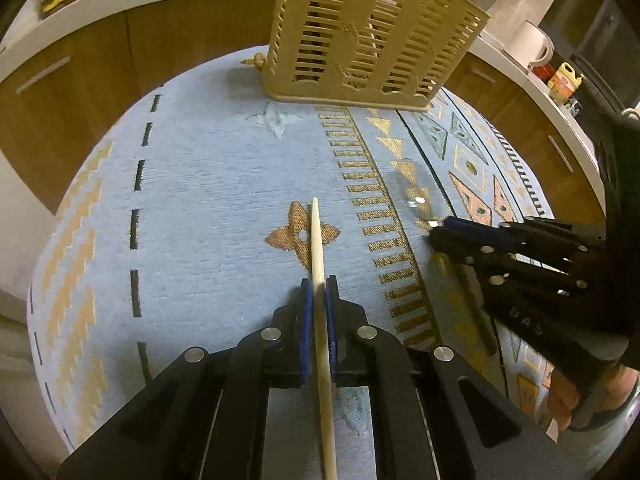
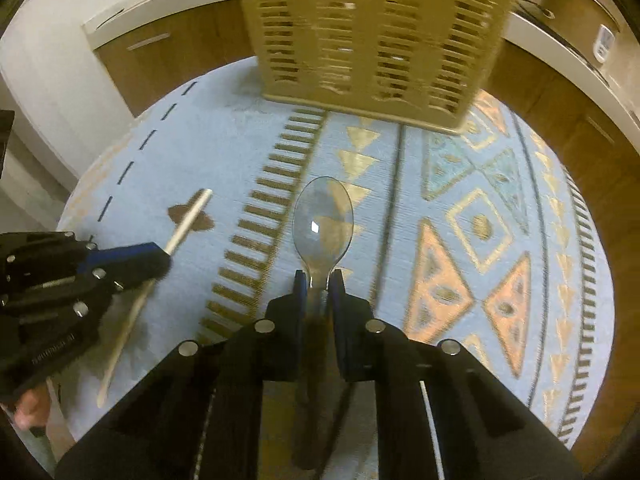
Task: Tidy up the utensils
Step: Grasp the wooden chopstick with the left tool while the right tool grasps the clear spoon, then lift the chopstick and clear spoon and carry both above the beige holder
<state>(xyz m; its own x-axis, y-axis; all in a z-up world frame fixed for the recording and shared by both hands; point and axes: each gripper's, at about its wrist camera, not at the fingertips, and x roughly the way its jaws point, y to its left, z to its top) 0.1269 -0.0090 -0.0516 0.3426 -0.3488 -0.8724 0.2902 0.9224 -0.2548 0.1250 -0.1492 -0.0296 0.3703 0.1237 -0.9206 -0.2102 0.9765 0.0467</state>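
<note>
Leftmost, the left hand-held gripper (image 1: pixel 319 292) is seen closed on a pale wooden chopstick (image 1: pixel 317 240), which is pinched between the blue pads (image 1: pixel 306 312) partway along its length. The stick runs forward out of the jaws over a brown four-petal motif of the blue patterned cloth (image 1: pixel 208 184) that covers the round worktop, and its rear end passes back under the gripper body. In the right wrist view the same chopstick (image 2: pixel 188 220) is seen slanting through the left hand-held gripper (image 2: pixel 160 258), raised above the cloth (image 2: pixel 224 140).

Further right, the right hand-held gripper (image 2: pixel 320 284) is closed on the neck of a clear plastic spoon (image 2: pixel 323 220). The bowl of the spoon projects straight ahead of the fingertips, over the gold triangles and bars of the cloth. From the left wrist view the right hand-held gripper (image 1: pixel 438 230) is seen at the right edge, with the spoon (image 1: pixel 414 196) only faintly visible before it.

At the far side of the worktop, ahead of both grippers and well apart from them, a beige slatted utensil holder (image 1: pixel 372 36) stands upright (image 2: pixel 372 36).
</note>
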